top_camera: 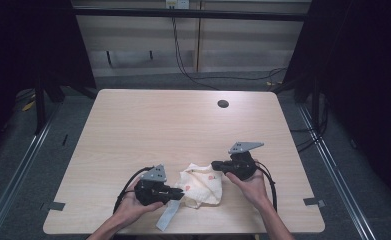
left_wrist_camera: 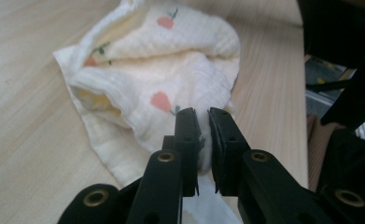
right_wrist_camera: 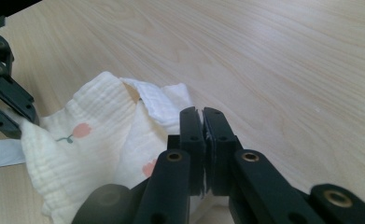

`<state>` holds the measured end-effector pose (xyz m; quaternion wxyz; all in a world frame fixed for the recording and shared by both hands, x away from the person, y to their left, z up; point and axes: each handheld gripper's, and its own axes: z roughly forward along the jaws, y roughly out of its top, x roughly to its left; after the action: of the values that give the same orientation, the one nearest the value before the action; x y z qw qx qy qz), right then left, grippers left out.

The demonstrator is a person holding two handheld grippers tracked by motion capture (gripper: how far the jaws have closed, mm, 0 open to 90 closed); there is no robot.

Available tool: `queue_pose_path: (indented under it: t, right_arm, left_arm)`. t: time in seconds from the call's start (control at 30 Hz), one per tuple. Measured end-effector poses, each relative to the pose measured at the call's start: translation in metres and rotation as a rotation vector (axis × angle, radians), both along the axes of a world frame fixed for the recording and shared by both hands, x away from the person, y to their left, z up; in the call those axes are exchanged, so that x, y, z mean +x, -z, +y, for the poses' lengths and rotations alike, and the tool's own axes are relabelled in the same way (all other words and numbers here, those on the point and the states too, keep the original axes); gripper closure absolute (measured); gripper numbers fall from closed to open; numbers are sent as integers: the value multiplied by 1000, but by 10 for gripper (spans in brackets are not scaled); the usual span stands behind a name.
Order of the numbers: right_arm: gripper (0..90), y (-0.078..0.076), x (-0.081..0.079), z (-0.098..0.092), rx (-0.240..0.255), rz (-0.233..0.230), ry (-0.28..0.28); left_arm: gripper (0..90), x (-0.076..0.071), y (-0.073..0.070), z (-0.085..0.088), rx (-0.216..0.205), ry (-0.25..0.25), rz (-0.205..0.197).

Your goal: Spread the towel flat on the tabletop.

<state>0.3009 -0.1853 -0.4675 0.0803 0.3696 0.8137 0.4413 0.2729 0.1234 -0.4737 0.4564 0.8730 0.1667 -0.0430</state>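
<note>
A crumpled cream cloth [top_camera: 201,184] with small red fruit prints lies near the table's front edge, between my two grippers. My left gripper [top_camera: 181,194] reaches it from the left. In the left gripper view its jaws [left_wrist_camera: 204,128] stand almost together, pinching a fold of the cloth [left_wrist_camera: 161,70]. The right gripper view shows those same jaws gripping the cloth's [right_wrist_camera: 101,135] left corner. My right gripper [top_camera: 214,165] meets the cloth's far right edge; its jaws [right_wrist_camera: 203,126] are shut, with the white hem running up between them.
A white strip [top_camera: 167,216] lies on the wooden table [top_camera: 173,125] just in front of the cloth. A dark round hole [top_camera: 223,104] sits at the far right of the tabletop. Grey tape marks [top_camera: 57,205] the front corners. Cables trail from both grippers.
</note>
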Motion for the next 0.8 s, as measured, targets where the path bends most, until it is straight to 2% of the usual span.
queue_pose_path:
  t: [0.23,0.37,0.53,0.63,0.8]
  right_arm:
    - [874,-9,-2,-3,25,-13,9]
    - [875,-17,-4,-9,52,-37,27]
    - [876,-29,-6,-18,85,-62,43]
    - [876,-37,-6,-22,101,-82,46]
    - [876,-55,-9,-28,120,-114,60]
  left_arm:
    - [867,4,-8,11,-56,-26,9]
    - [872,6,-15,18,-65,-46,-13]
    - [873,9,-26,27,-137,-78,-1]
    - [873,11,-36,31,-161,-90,-22]
    - [874,13,-51,40,-175,-111,-53]
